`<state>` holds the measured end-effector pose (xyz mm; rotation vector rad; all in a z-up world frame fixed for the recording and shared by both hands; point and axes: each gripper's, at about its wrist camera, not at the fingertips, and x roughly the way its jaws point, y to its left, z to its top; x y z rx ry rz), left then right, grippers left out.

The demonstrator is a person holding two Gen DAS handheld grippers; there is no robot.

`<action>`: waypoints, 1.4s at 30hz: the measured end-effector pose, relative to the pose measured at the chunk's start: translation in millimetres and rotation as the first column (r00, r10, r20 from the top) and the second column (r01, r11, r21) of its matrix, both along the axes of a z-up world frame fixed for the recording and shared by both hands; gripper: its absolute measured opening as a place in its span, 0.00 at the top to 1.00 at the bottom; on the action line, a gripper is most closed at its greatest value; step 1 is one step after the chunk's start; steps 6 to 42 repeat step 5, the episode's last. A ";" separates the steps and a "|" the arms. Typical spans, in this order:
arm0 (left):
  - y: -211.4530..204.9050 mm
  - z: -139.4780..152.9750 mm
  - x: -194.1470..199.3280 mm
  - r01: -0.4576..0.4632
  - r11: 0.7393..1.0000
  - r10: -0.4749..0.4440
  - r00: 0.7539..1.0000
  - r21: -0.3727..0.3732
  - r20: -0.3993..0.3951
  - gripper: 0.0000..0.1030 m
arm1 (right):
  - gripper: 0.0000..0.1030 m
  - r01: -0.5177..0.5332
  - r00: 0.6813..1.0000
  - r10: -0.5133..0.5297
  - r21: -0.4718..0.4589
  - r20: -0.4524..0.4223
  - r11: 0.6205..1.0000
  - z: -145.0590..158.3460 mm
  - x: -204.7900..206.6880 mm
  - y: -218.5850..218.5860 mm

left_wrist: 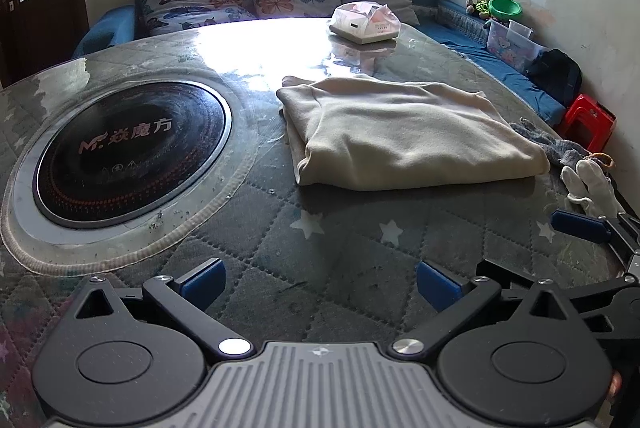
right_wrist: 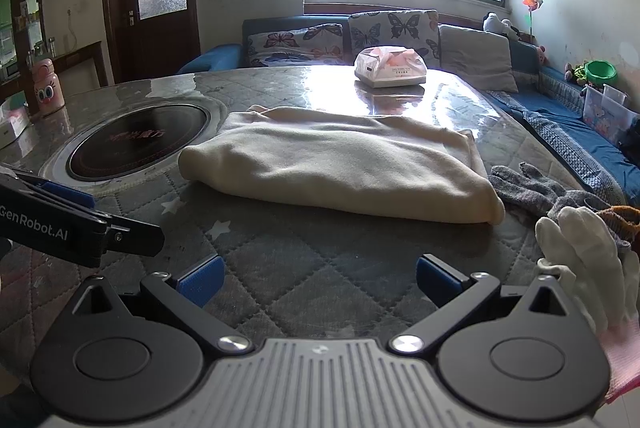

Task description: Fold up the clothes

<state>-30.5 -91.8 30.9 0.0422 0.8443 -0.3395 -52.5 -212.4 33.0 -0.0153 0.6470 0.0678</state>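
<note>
1. While both grippers hang low over the quilted table point(left_wrist: 280, 240), the round black cooktop point(left_wrist: 132, 155) sits at the left of the left wrist frame, set into the table surface.
2. Low in that frame the left gripper point(left_wrist: 320, 282) has its blue-padded fingers spread wide, with nothing between them.
3. At centre right lies the cream garment point(left_wrist: 404, 131), folded into a thick rectangle, flat on the table and apart from both grippers.
4. Beyond it, toward the upper centre, a tissue pack point(left_wrist: 364, 21) rests near the table's far edge.
5. At the right edge, grey gloves point(left_wrist: 560, 143) lie just beside the garment's corner, with a white glove point(left_wrist: 592, 187) nearer the camera.
6. In the right wrist frame the right gripper point(right_wrist: 320, 280) is likewise spread and empty, the garment lying in mid-frame ahead of it.
</note>
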 end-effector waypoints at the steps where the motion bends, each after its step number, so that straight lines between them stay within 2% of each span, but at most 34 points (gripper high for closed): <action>1: -0.7 0.2 -0.4 0.002 1.000 -0.002 1.000 0.002 0.002 0.00 | 0.00 0.000 1.000 0.000 0.000 0.000 1.000 0.0 -0.2 0.0; 42: -3.4 0.6 -0.5 0.004 1.000 -0.004 1.000 0.009 0.003 0.00 | 0.00 0.003 1.000 -0.003 0.002 0.001 1.000 -0.1 -1.7 -0.5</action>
